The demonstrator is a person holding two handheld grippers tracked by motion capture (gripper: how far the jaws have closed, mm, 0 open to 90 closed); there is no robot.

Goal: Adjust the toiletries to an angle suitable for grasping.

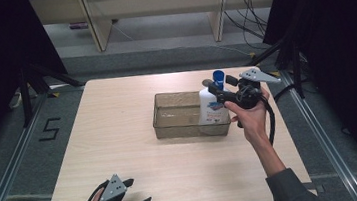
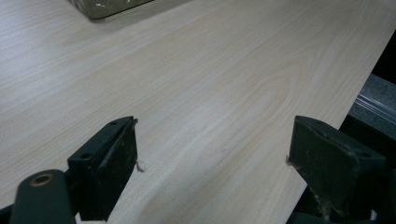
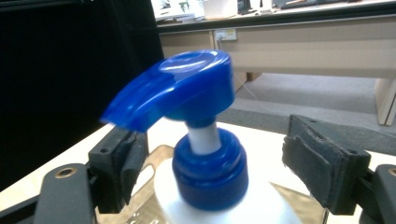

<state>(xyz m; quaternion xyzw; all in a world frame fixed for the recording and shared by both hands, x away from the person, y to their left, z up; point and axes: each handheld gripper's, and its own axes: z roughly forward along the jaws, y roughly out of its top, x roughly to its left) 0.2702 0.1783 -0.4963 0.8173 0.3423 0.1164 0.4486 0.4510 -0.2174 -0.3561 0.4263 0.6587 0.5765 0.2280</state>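
Left gripper [image 1: 133, 193] sat at the table [image 1: 120, 137] near edge, toward its left corner, jaws spread, nothing between. Clear tub [image 1: 178, 114] stood mid-table toward the right edge. Pump bottle [image 1: 213, 104] stood upright in the tub's right end, blue spout aimed left in the right gripper view. Right gripper [image 1: 214, 92] held level, jaws spread either side of the bottle neck, not pressing.

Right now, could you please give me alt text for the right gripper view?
A white pump bottle with a blue pump head stands between the right gripper's open black jaws, which do not touch it. Behind lie a tabletop and pale furniture.
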